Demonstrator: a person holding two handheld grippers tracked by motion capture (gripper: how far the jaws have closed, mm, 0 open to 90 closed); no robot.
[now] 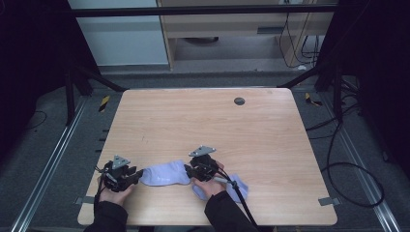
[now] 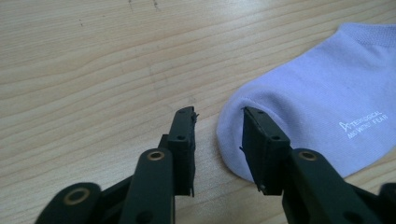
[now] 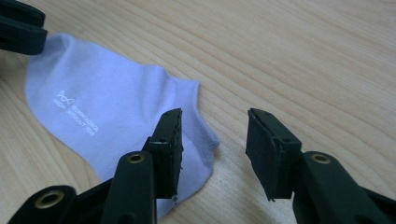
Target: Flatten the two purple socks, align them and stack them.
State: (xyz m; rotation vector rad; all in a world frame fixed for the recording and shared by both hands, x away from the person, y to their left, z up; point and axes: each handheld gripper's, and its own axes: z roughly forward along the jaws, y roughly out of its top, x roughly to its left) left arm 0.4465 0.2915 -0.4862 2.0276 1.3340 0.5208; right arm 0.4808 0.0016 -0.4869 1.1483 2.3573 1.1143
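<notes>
The lilac sock (image 2: 322, 107) is lying flat; the left gripper (image 2: 218, 122) and right gripper (image 3: 214, 135), fingers spread, are each straddling one end, neither pinching it.

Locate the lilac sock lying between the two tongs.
In the high view, the lilac sock lies near the table's front edge, between the left tongs and right tongs.

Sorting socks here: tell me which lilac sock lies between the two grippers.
The left sock, spread flat between left gripper and right gripper. The other sock lies right of the right hand, partly under its cable.
</notes>
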